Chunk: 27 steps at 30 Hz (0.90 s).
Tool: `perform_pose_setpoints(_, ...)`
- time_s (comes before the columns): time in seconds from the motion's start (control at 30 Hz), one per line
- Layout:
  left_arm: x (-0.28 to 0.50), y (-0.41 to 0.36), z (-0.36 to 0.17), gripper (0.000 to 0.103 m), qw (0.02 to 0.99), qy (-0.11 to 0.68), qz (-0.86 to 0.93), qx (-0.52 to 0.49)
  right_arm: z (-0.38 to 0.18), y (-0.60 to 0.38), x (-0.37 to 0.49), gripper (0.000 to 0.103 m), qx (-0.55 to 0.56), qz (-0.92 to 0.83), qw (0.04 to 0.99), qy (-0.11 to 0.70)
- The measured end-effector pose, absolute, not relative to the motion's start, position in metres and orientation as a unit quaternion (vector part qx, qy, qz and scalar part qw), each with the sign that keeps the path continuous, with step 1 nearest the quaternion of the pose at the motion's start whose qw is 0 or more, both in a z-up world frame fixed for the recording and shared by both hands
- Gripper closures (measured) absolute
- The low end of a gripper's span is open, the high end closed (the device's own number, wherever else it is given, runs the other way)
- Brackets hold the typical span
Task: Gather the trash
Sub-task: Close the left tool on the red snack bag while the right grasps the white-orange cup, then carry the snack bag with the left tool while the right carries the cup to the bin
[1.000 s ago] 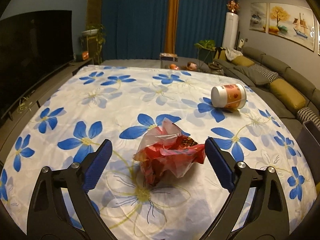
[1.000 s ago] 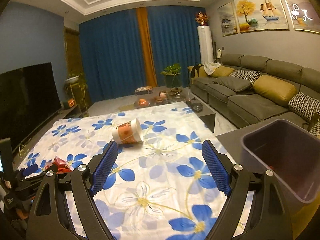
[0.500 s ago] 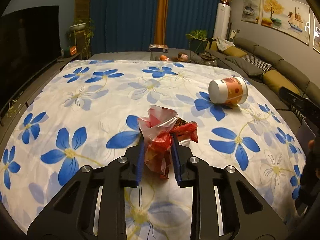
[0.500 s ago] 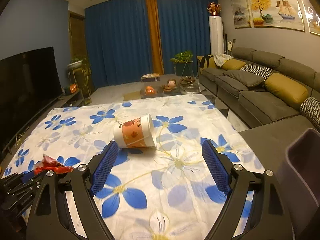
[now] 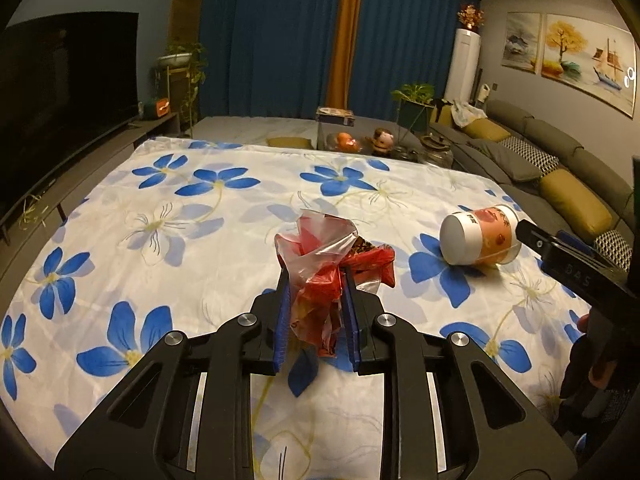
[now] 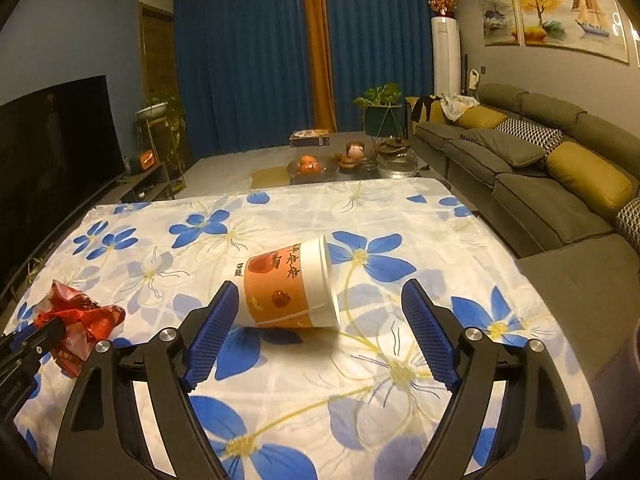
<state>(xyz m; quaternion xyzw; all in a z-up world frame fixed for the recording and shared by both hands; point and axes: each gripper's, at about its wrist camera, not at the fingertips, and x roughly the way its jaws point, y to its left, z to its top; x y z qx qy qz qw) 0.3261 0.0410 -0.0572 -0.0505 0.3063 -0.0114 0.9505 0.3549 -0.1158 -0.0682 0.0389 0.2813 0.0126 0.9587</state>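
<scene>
The crumpled red wrapper (image 5: pixel 334 276) is pinched between the blue pads of the left tool (image 5: pixel 316 320), which has narrowed down onto it; the wrapper sits low over the near middle of the flowered cloth (image 5: pixel 192 240), and whether it has left the surface I cannot tell. To its right, well apart, the paper cup (image 5: pixel 478 238) lies on its side on the same cloth. Seen from the right wrist, that cup (image 6: pixel 290 286) lies partly between the pads of the right tool (image 6: pixel 320 336). This tool stands wide and is just starting to close, with the left pad just beside the cup's base and the right pad clear of its rim, so nothing is gripped there yet.

Judging from this, the collecting is at an early stage: one piece of trash is secured but not yet disposed of, and the cup has yet to be grasped. No bin shows plainly in either view, so both items would have to be carried somewhere out of sight. Farther out are the sofa (image 6: pixel 540 176) on the right and the television (image 5: pixel 60 92) on the left.
</scene>
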Motion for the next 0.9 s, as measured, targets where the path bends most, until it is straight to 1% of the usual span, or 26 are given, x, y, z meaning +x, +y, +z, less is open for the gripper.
perform_pose_setpoints(0.13, 0.326, 0.045, -0.060, 0.081, 0.949, 0.308, -0.015, -0.057, -0.073, -0.122, 0.367, 0.024, 0.055, 0.028, 0.955, 0.289)
perform_pose_setpoints(0.27, 0.326, 0.049, -0.060, 0.081, 0.949, 0.309, -0.017, -0.061, -0.080, -0.125, 0.380, 0.028, 0.065, 0.040, 0.950, 0.302)
perform_pose_setpoints(0.33, 0.326, 0.050, -0.060, 0.081, 0.949, 0.309, -0.016, -0.063, -0.082, -0.126, 0.385, 0.035, 0.072, 0.052, 0.946, 0.311)
perform_pose_setpoints(0.4, 0.326, 0.051, -0.060, 0.081, 0.949, 0.310, -0.016, -0.064, -0.083, -0.125, 0.386, 0.046, 0.074, 0.065, 0.944, 0.315)
perform_pose_setpoints(0.43, 0.327, 0.051, -0.060, 0.081, 0.948, 0.311, -0.016, -0.065, -0.083, -0.124, 0.385, 0.049, 0.074, 0.077, 0.943, 0.316)
perform_pose_setpoints(0.5, 0.327, 0.051, -0.060, 0.081, 0.947, 0.313, -0.016, -0.067, -0.084, -0.121, 0.381, 0.059, 0.071, 0.094, 0.941, 0.318)
perform_pose_setpoints(0.53, 0.327, 0.051, -0.060, 0.081, 0.947, 0.314, -0.016, -0.068, -0.084, -0.119, 0.381, 0.062, 0.069, 0.100, 0.940, 0.319)
perform_pose_setpoints(0.6, 0.327, 0.051, -0.060, 0.081, 0.947, 0.314, -0.017, -0.068, -0.084, -0.115, 0.377, 0.074, 0.064, 0.113, 0.938, 0.320)
perform_pose_setpoints(0.63, 0.326, 0.051, -0.060, 0.081, 0.947, 0.313, -0.017, -0.068, -0.084, -0.113, 0.375, 0.077, 0.060, 0.117, 0.938, 0.320)
perform_pose_setpoints(0.7, 0.326, 0.050, -0.060, 0.081, 0.947, 0.313, -0.019, -0.067, -0.084, -0.109, 0.370, 0.088, 0.053, 0.130, 0.937, 0.320)
perform_pose_setpoints(0.9, 0.325, 0.047, -0.060, 0.081, 0.948, 0.310, -0.024, -0.064, -0.080, -0.096, 0.355, 0.099, 0.034, 0.141, 0.941, 0.307)
